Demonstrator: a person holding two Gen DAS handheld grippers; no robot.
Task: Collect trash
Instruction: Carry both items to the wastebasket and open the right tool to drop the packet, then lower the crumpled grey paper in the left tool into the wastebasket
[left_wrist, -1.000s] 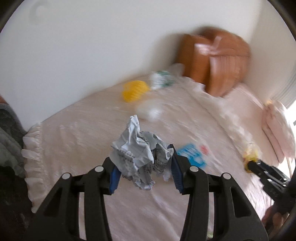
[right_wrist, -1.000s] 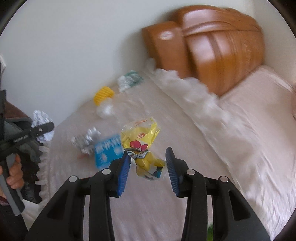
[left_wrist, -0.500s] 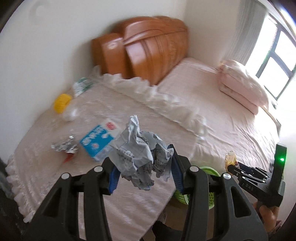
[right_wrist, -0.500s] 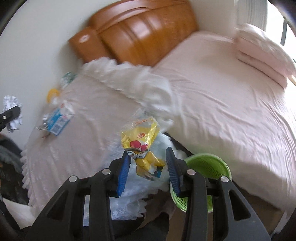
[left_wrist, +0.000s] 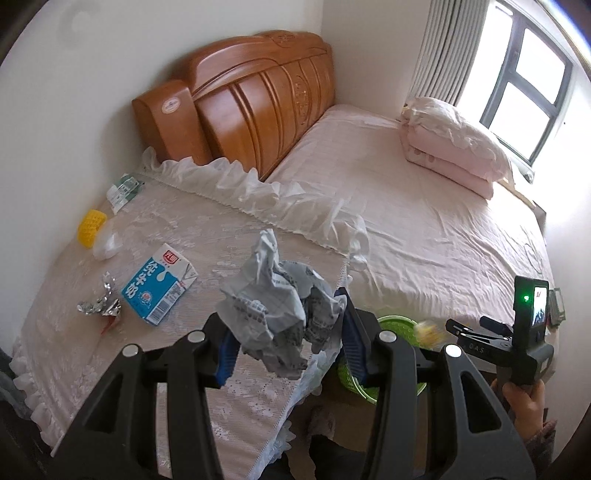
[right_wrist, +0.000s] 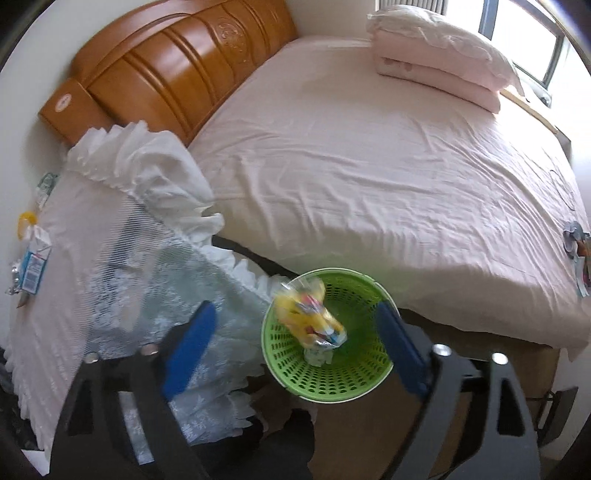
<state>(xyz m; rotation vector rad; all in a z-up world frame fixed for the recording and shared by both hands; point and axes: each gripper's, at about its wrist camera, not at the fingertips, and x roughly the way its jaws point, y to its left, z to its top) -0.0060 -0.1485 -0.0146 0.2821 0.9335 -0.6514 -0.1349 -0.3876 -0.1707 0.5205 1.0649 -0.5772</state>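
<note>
My right claw (right_wrist: 295, 343) just popped open and the wrapper (right_wrist: 312, 317) is dropping into the green bin (right_wrist: 280, 365). Left claw (left_wrist: 286, 343) grips the paper wad (left_wrist: 280, 306) near the bin, next to go.

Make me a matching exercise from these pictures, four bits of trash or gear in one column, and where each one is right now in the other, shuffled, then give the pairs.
Things
1. crumpled newspaper
2. yellow snack wrapper
3. milk carton
4. green basket

Places
A. lying flat on the lace cover
B. on the floor beside the bed
C. clamped in the left claw
D. loose between the open right claw's jaws, over the basket

Pairs: 1-C, 2-D, 3-A, 4-B
</note>
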